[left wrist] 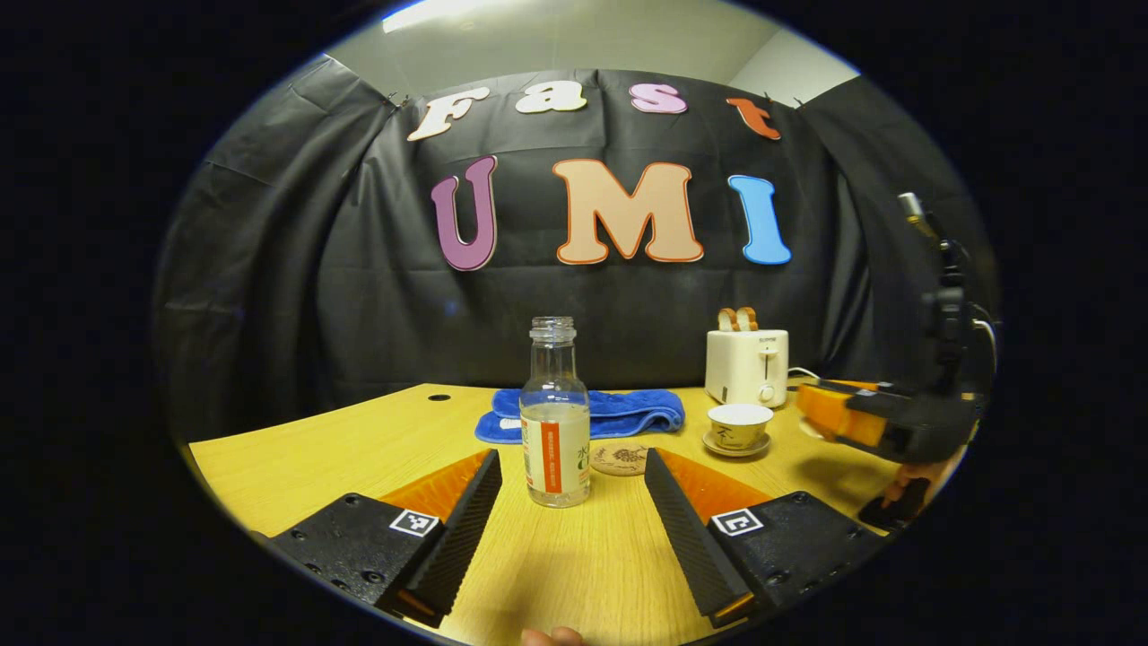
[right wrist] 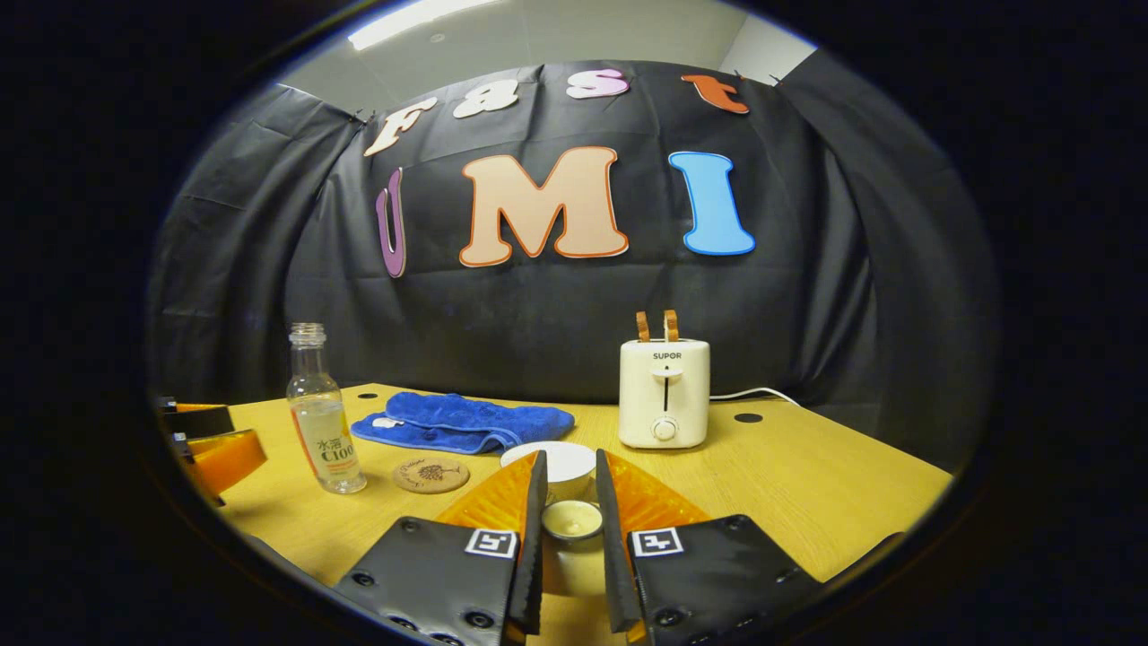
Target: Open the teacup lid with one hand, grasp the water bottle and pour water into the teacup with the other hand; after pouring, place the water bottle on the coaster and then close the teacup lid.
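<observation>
Two grippers work over a wooden table [right wrist: 807,502]. In the left gripper view, the left gripper [left wrist: 571,502] has its fingers spread wide, with the bottle [left wrist: 555,414] standing upright between them, clear of both. The bottle is uncapped and roughly half full. Just behind it lies the coaster [left wrist: 621,458], flat on the table. Right of the coaster, the teacup [left wrist: 739,424] sits on its saucer, uncovered. The right gripper [left wrist: 861,417] shows at the right edge, raised beside the teacup.

In the right gripper view, the right gripper [right wrist: 570,520] has its fingers narrowed around the lid [right wrist: 572,519], which sits between them; whether both press on it cannot be told. The teacup [right wrist: 549,467] shows just beyond the fingertips. The bottle [right wrist: 323,413] stands at left, with the coaster [right wrist: 430,475] near it. A blue towel [right wrist: 466,422] lies behind the coaster, and a toaster [right wrist: 665,395] stands at the back.
</observation>
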Motion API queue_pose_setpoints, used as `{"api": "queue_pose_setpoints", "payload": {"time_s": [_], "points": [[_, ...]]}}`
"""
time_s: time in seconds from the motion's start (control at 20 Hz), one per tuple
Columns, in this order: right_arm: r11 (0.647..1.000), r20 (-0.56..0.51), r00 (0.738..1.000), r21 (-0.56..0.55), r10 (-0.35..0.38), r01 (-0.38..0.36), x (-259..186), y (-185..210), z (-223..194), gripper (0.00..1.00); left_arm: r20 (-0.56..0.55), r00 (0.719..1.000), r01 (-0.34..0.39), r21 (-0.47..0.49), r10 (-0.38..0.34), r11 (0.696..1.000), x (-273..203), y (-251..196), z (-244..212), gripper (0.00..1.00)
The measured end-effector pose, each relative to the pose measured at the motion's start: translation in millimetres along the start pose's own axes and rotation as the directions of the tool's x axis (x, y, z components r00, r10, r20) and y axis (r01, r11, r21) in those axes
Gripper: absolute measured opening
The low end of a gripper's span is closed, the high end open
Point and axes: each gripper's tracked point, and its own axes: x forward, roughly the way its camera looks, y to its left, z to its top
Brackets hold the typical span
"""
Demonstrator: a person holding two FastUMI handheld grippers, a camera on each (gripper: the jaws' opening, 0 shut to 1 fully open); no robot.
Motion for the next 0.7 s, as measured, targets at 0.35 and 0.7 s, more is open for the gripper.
{"api": "queue_pose_setpoints", "payload": {"time_s": [0.35, 0.7], "points": [[1.0, -0.002, 1.0, -0.001, 0.002, -0.002, -24.2, -3.3, 1.0, 0.32, -0.004, 0.999, -0.045, 0.002, 0.045, 0.999, 61.0, 11.2, 1.5, 0.94], [1.0, -0.001, 1.0, 0.0, 0.001, -0.001, -27.6, -2.6, 0.5, 0.32, -0.009, 1.0, -0.013, 0.006, 0.013, 1.0, 117.9, 18.5, -3.8, 0.94]]}}
